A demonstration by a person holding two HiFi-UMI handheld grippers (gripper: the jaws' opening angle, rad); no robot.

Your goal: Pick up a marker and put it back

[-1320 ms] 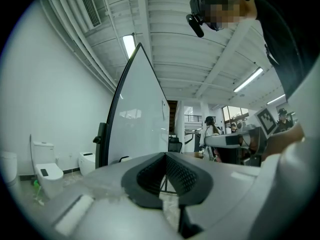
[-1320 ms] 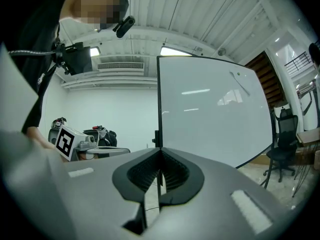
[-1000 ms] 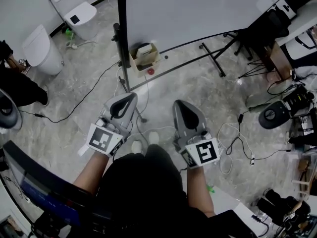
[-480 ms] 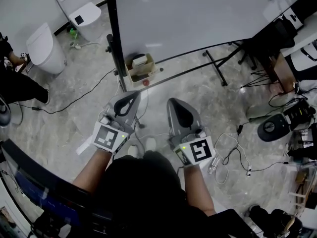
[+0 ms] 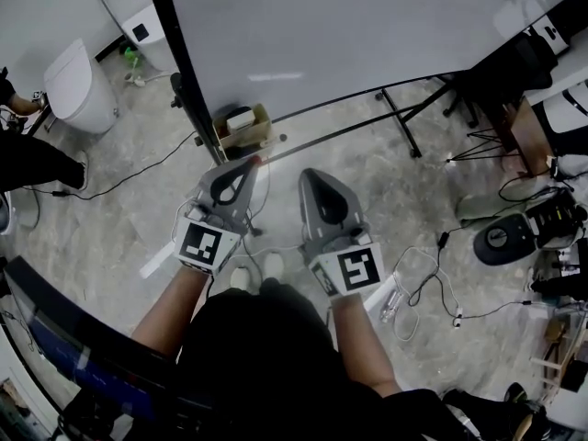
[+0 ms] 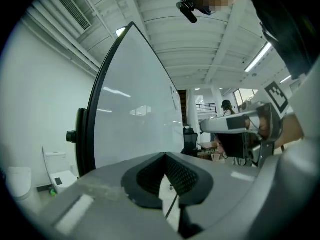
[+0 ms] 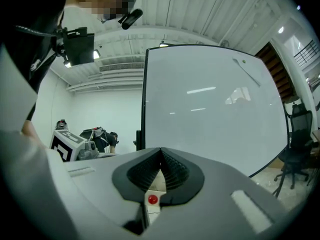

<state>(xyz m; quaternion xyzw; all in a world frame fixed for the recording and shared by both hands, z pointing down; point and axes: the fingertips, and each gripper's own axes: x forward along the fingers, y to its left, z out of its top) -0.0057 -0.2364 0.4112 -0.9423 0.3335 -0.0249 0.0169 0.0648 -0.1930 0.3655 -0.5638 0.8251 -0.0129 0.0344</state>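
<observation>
Grey marbled floor (image 5: pixel 119 209) is spread out below, with white toilets (image 5: pixel 81 85) parked at far left. Ground has been made toward the whiteboard (image 5: pixel 349 26). Its black post and the small cardboard box (image 5: pixel 243 127) at its foot were well ahead a second ago, and now they are brought right up to the left gripper (image 5: pixel 244 165), whose tip is laid just short of the box. That gripper is clenched on nothing, jaws pressed together. Just beside it the right gripper (image 5: pixel 309 176) is carried level, likewise closed tight and empty. Loose cables (image 5: pixel 418 283) are left trailing at right.

So the approach is judged nearly done, and the pick is not yet begun. No marker can be made out plainly from the head view; it is presumably kept in the box. Only in the right gripper view is a small red round thing (image 7: pixel 152 199) caught through the slit under the jaws, against the box. Whether a marker's cap is shown cannot be told. The left gripper view is filled with the board and the other gripper, with no box in it.
</observation>
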